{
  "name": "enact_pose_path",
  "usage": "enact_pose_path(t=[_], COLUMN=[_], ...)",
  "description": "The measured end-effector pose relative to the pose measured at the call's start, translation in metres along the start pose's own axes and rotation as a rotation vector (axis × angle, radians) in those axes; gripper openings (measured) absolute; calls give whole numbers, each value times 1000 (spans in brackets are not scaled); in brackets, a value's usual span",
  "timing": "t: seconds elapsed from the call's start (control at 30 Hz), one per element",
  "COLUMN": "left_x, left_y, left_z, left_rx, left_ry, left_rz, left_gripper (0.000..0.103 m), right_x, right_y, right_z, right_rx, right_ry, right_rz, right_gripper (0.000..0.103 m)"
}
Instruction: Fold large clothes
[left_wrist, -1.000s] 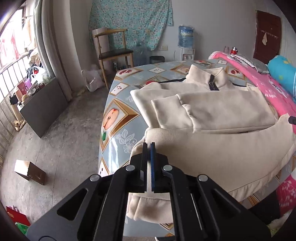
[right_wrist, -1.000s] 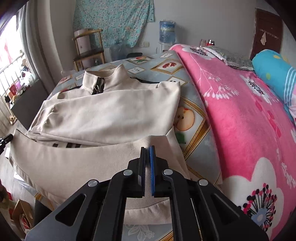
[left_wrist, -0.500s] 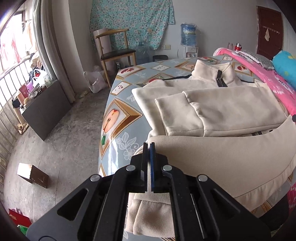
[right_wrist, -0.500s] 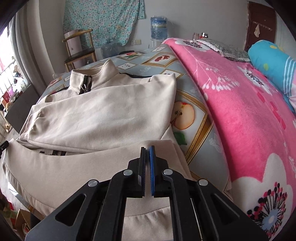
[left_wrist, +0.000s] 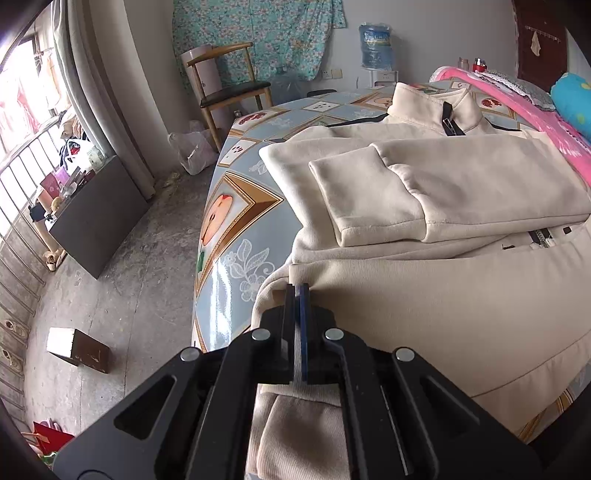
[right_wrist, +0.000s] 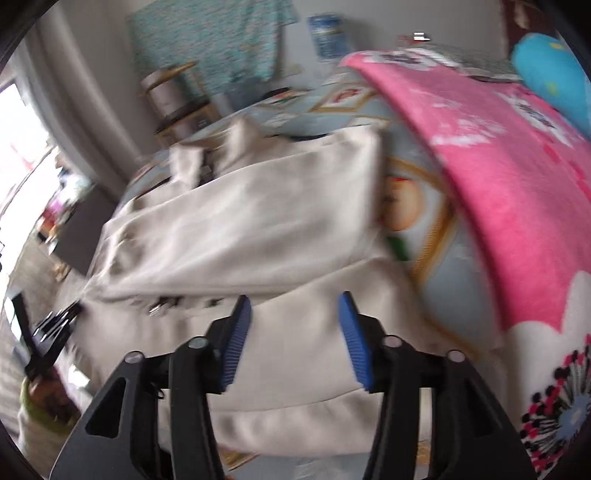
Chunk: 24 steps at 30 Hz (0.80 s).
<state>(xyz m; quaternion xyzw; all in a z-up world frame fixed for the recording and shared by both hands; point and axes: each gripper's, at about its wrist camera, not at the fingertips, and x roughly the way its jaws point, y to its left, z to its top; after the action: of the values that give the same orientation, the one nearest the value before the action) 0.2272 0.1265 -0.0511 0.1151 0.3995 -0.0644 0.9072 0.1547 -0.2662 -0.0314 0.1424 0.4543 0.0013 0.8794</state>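
Cream jacket (left_wrist: 424, 317) soft, bulky, prone to sag (hold hem corners); left gripper (left_wrist: 299, 295) pinching hem fold; right gripper (right_wrist: 293, 314) opening, pads clear of cloth

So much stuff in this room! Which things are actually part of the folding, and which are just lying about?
Part of the folding:
- cream jacket
- left gripper, pinching its hem
- right gripper, jaws opening above it

Just lying about:
- pink blanket
- wooden chair
- water bottle
- small box
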Motion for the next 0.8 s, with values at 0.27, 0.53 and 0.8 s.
enact_pose_path(t=[0.27, 0.53, 0.8], left_x=[-4, -26, -18], left_y=[-4, -3, 2], left_z=[-3, -3, 9], left_rx=[26, 35, 5], left_ry=[-18, -100, -122], left_rz=[8, -5, -23], left_gripper=[2, 2, 2], right_x=[61, 49, 50], right_y=[75, 88, 85], right_z=[-13, -10, 6], right_rx=[-279, -348, -286], right_ry=[154, 137, 63], right_rz=[-62, -127, -152], right_gripper=[47, 5, 4])
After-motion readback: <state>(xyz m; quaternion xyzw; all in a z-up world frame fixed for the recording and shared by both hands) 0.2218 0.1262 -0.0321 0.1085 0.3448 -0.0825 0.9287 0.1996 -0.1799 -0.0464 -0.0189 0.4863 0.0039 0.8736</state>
